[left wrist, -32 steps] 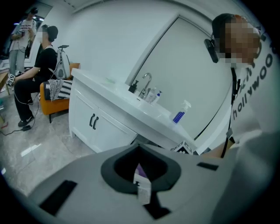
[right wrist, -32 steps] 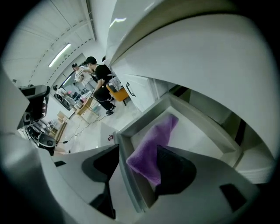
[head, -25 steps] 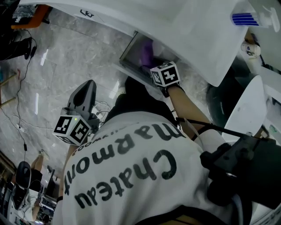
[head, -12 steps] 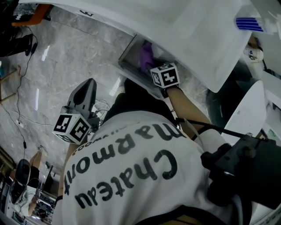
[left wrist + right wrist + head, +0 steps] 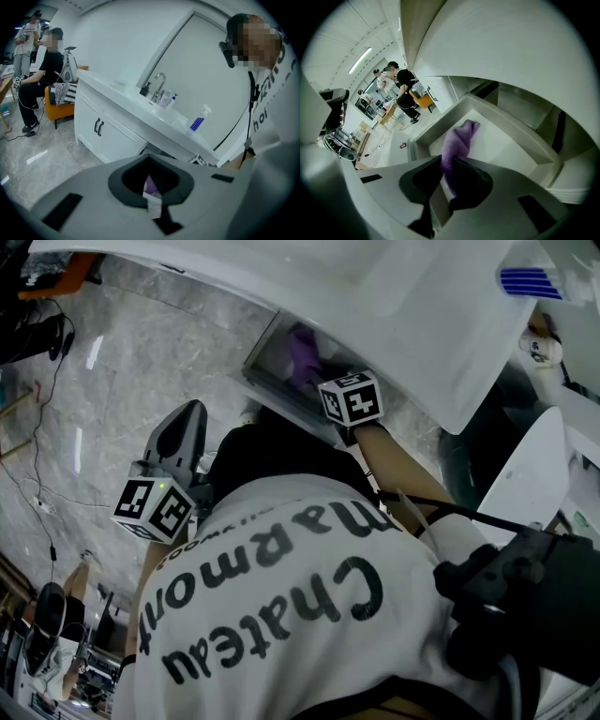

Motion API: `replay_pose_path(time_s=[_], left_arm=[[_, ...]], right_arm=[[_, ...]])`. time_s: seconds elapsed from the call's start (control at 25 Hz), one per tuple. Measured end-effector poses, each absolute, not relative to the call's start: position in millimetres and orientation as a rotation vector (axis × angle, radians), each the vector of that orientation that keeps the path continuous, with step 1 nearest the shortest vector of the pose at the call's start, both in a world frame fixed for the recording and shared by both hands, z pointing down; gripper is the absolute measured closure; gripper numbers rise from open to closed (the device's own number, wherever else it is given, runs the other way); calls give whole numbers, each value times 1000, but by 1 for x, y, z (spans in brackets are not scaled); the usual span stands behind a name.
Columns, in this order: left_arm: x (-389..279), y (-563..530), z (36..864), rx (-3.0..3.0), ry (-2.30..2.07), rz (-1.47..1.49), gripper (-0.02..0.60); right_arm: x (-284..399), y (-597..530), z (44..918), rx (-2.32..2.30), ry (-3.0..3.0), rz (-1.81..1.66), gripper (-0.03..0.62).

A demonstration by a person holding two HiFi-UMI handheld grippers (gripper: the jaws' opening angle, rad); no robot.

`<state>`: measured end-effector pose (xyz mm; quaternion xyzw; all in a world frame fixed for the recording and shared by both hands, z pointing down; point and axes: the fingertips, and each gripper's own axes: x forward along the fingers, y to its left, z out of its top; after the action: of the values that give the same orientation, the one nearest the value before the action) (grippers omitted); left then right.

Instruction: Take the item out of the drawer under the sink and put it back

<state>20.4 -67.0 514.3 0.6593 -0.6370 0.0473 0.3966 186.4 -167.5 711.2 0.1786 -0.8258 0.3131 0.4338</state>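
One white vanity (image 5: pixel 108 131) stands on glossy marble (image 5: pixel 141 352) — drawer (image 5: pixel 506 140) open.

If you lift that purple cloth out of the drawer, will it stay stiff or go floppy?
Probably floppy: the cloth lies bunched and folded in the drawer, so it should dangle. It looks fuzzy, so likely light and not slippery. The right tongs have just been closing with it between them, and it squashes thin there, so it seems soft.
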Motion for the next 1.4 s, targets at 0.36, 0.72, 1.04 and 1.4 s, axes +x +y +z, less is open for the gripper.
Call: replay_pose_path(time_s=[0.36, 0.72, 1.04, 1.4], left_arm=[[18, -71, 520, 1717, -1545, 115, 572], [13, -93, 509, 1864, -1418, 164, 572], [2, -99, 500, 1950, -1330, 213, 572], [-17, -102, 495, 2030, -1252, 248, 572]], right_arm=[[189, -164, 697, 519, -2071, 758, 537], [192, -158, 677, 635, -2064, 717, 539], [196, -154, 653, 726, -2056, 682, 540], [191, -141, 616, 826, -2074, 645, 539]])
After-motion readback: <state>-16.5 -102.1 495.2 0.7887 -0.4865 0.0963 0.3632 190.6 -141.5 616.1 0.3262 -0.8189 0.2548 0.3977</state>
